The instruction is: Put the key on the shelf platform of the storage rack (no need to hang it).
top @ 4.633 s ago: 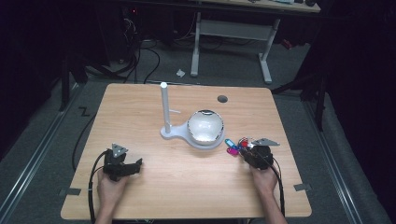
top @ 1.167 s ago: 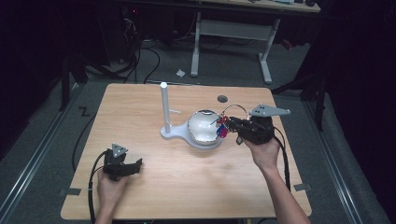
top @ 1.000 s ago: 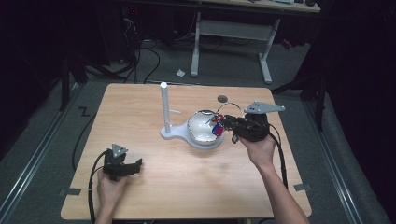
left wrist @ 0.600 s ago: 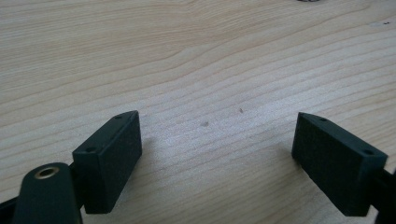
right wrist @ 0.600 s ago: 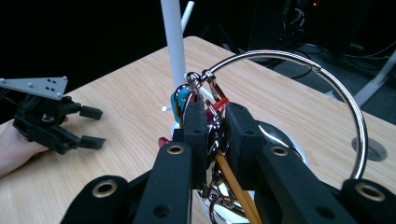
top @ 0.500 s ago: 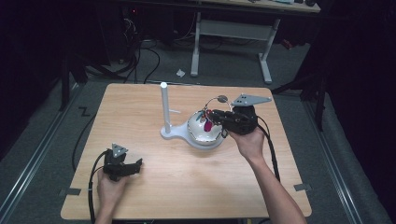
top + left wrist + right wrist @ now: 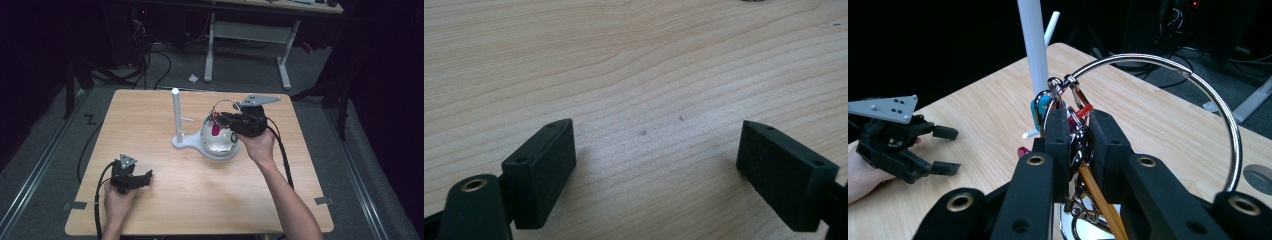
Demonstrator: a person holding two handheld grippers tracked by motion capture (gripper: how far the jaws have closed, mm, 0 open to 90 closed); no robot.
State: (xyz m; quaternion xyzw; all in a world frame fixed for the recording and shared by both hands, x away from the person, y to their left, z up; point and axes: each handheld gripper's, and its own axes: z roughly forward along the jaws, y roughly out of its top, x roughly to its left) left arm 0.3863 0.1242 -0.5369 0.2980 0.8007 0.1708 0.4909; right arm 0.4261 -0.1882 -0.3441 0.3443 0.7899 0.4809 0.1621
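My right gripper [image 7: 223, 120] [image 7: 1079, 127] is shut on a bunch of small rings and coloured charms hanging from a large silver key ring [image 7: 223, 103] [image 7: 1233, 130]. It holds the bunch above a shiny dome [image 7: 220, 143] that sits on the base of a white stand. The stand's upright post [image 7: 175, 112] [image 7: 1034, 50], with short side pegs, rises just left of the ring. My left gripper [image 7: 145, 177] [image 7: 656, 165] [image 7: 945, 150] rests open on the wooden table [image 7: 210, 200] at the front left, with nothing between its jaws.
A grey round grommet [image 7: 1258, 177] is set into the tabletop behind my right gripper. Each gripper trails a black cable [image 7: 280, 155] across the table. Beyond the far edge stand desk legs [image 7: 210, 47] and floor cables.
My right gripper has carried the key ring bunch from the right of the dome leftwards and over it, towards the white post. The left gripper has stayed put.
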